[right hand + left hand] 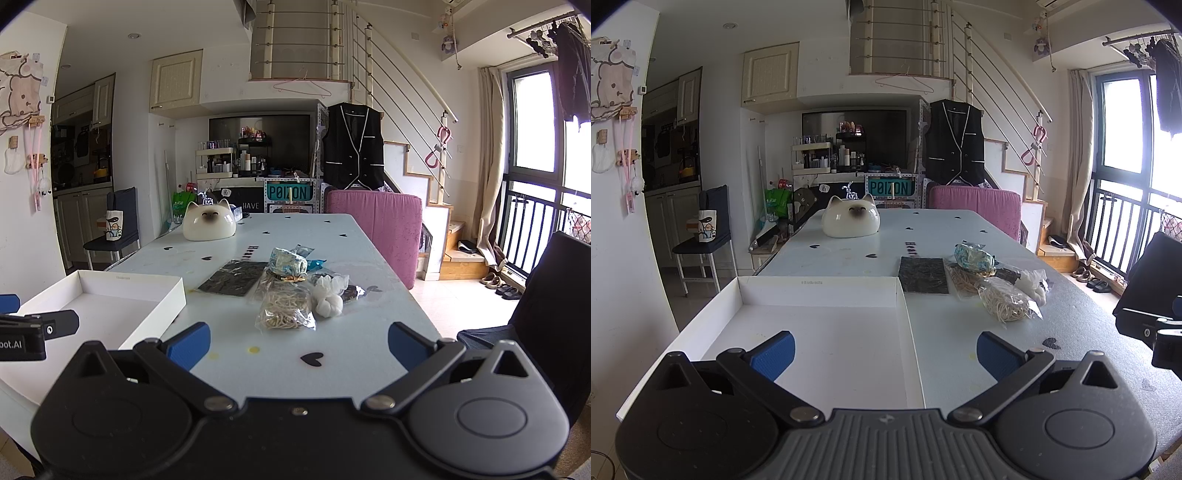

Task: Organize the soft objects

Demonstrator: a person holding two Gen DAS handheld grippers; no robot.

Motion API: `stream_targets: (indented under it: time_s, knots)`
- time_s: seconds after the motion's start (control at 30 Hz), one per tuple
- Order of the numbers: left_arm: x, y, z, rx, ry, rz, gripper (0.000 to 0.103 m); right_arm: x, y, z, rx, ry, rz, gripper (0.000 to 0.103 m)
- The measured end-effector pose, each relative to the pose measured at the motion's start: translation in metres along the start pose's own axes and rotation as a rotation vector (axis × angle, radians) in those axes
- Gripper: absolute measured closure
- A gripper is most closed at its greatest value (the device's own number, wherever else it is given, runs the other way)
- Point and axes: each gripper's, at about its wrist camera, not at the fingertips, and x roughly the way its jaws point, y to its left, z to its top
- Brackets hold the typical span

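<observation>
table (pixel 369 266): carrying everything; white w/ black hearts, looking smooth, so bags are prob sliding if pushed.
white tray (pixel 92 317): sitting at table's left side, empty, low walls; likely the drop spot. Left gripper (pixel 884 354) is hovering over its right edge, jaws standing wide, nothing between them.
right gripper (pixel 299 345): hanging over bare table just short of the pile, jaws spread wide, holding nothing.
dark sheet (pixel 232 282): lying flat betw tray & pile, in a clear sleeve; looking thin, light, floppy. Hard to pinch flat, so I'd be taking it at an edge or corner.
bag of tan strands (pixel 286 314): nearest to right gripper, clear crinkly plastic, puffy, light, squashy. Film prob slippery; gripping mid-bulge is looking safest.
blue patterned bundle (pixel 288 264): sitting at pile's far end, soft, wrapped; sits partly on another bag, so lifting it may be dragging that along.
white puffs (pixel 327 304): bagged, touching the strand bag on its right; v. light, compressible. Pinching the plastic neck or one ball should be working.
</observation>
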Motion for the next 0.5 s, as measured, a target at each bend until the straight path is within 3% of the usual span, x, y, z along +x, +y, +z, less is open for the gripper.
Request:
stream_targets:
  time_s: [0.5]
  knots:
    - [0.0001, -0.0013, 0.0015, -0.012, -0.005, -0.008, 0.0, 0.0034, 0.0028, 0.0023, -0.012, -0.008, 0.001, 0.0]
